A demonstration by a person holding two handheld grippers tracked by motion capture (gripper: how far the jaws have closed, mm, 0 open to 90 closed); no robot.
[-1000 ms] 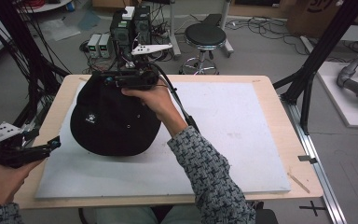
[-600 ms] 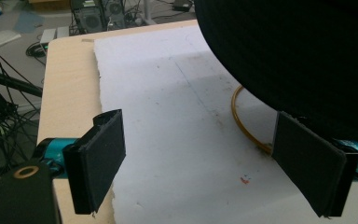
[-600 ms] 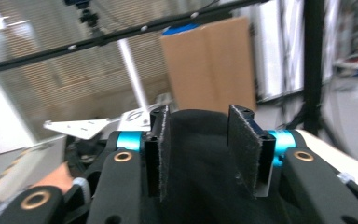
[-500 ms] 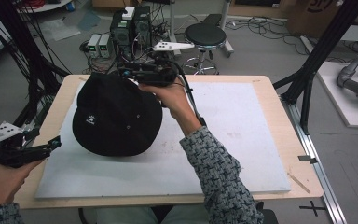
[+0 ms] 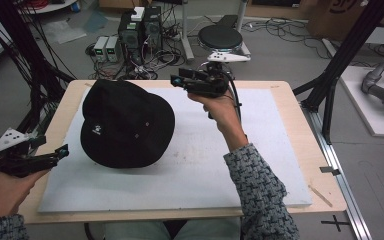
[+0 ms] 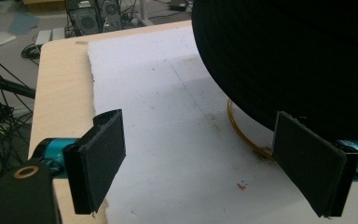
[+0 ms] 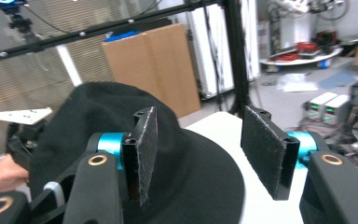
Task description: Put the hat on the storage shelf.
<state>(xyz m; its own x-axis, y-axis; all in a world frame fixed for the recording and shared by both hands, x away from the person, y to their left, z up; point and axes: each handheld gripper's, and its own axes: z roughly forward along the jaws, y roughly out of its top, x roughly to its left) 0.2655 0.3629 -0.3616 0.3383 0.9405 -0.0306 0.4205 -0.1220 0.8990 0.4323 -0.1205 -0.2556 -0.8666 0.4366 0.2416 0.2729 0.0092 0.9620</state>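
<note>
Here I count one black hat [image 5: 126, 125], lying crown up on the left half of the white mat [image 5: 260, 165], its brim near the mat's far and left edges. An orange ring [image 6: 242, 130] peeks from under the brim in the left gripper view. I hold two tools. My right tool [image 5: 180, 82] hangs above the far edge of the tabletop [image 5: 307, 145], just right of the hat and clear of it; its jaws are spread with nothing between them. My left tool [image 5: 62, 150] sits low at the mat's left edge, just beside the brim, jaws likewise spread and empty. The whole right half of the mat is bare, with open room to the wooden border. One round stool [image 5: 221, 37] stands on the floor beyond.
</note>
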